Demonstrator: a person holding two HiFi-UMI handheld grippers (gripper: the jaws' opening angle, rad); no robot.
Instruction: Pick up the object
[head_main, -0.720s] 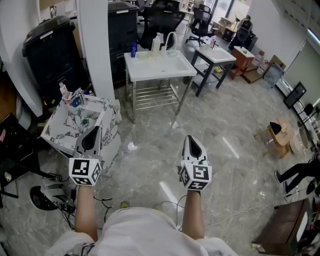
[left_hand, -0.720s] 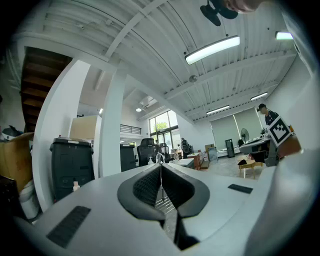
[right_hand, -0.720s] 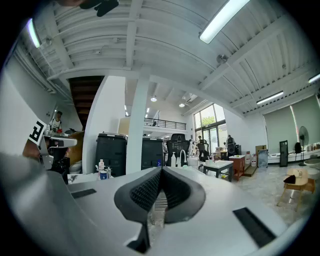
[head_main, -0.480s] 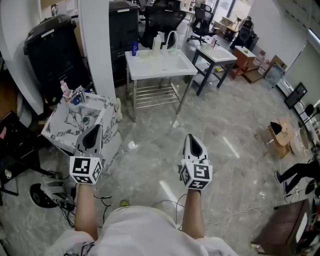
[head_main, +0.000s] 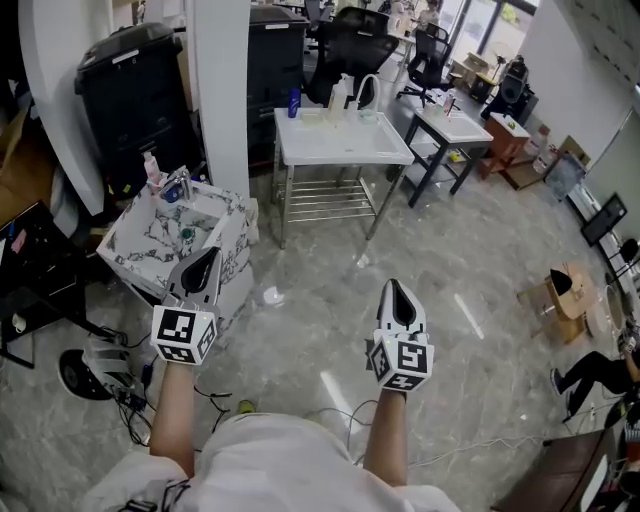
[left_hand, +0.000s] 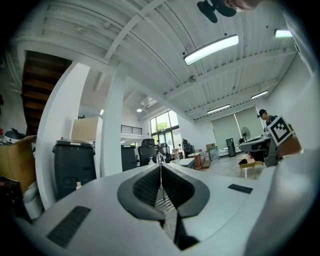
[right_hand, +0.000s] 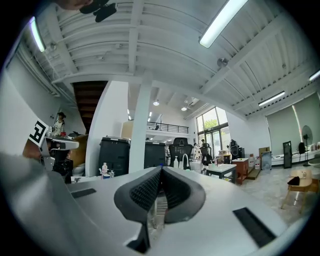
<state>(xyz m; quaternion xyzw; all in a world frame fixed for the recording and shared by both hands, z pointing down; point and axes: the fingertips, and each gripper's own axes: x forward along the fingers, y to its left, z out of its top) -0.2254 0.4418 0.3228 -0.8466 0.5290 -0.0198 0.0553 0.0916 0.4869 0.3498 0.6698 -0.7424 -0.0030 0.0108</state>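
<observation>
Both grippers hang over the grey marble floor with nothing in them. In the head view my left gripper sits at the near corner of a marble-patterned stand that carries small bottles. My right gripper is to its right, over bare floor. Each gripper's jaws meet at the tips. Ahead stands a white metal table with a blue bottle and a white pump bottle. The left gripper and right gripper views show the same room beyond shut tips.
A white pillar and black bins rise behind the marble stand. Black office chairs and a second table lie beyond the white table. Cables and a wheel are at my lower left. A wooden stool stands at the right.
The whole scene has slid down and right in the head view, so the tables and pillar look nearer. Both grippers stay shut and side by side.
</observation>
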